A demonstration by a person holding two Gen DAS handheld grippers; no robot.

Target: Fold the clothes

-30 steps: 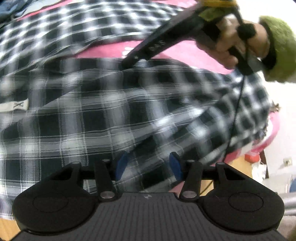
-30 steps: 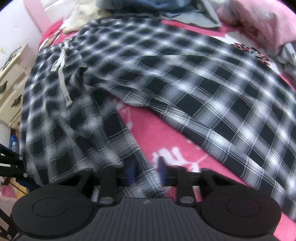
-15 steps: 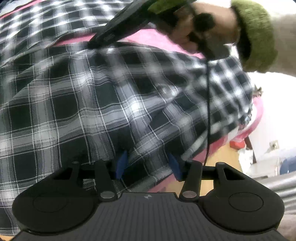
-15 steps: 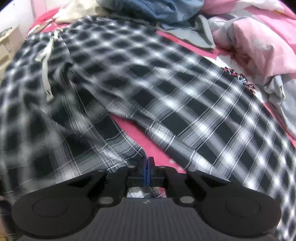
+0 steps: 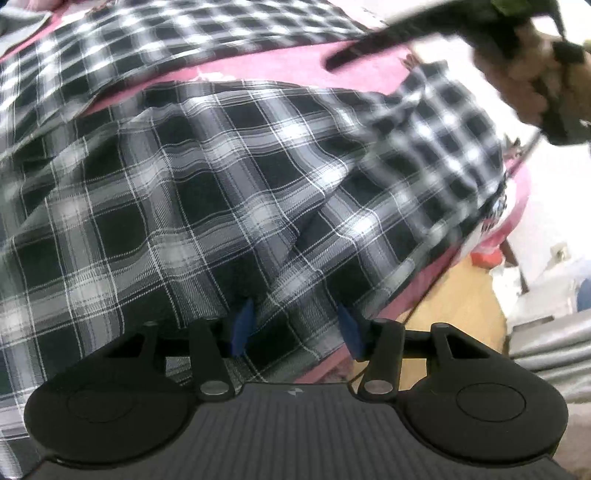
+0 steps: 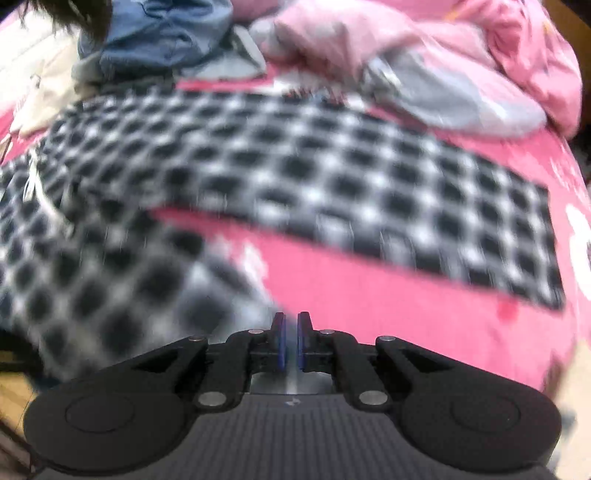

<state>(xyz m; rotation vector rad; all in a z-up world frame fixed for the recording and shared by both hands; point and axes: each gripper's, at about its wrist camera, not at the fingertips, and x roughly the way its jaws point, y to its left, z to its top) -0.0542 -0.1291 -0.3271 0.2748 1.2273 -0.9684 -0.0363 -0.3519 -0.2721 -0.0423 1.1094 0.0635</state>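
Observation:
Black-and-white plaid trousers [image 5: 221, 184] lie spread on a pink bed, both legs showing in the right wrist view [image 6: 332, 177]. My left gripper [image 5: 295, 328] points down at the near edge, and a bunched fold sits between its blue pads, with creases running into them. My right gripper [image 6: 290, 339] hovers over bare pink sheet beside the near leg. Its jaws are opening, with a narrow gap and nothing between them. In the left wrist view that gripper [image 5: 332, 64] is blurred at top right, held by a hand [image 5: 535, 74], with the cloth below it smeared by motion.
Blue jeans [image 6: 159, 33], a grey garment [image 6: 443, 99] and a pink quilt [image 6: 480, 44] are heaped at the far side of the pink sheet [image 6: 406, 314]. A white drawstring [image 6: 31, 184] lies at the waistband. Wooden floor [image 5: 461, 314] shows past the bed edge.
The right gripper nipped the near leg's edge half a second ago. It has since risen and swung right over the sheet, its pads now slightly parted and empty. The left gripper rolled a little.

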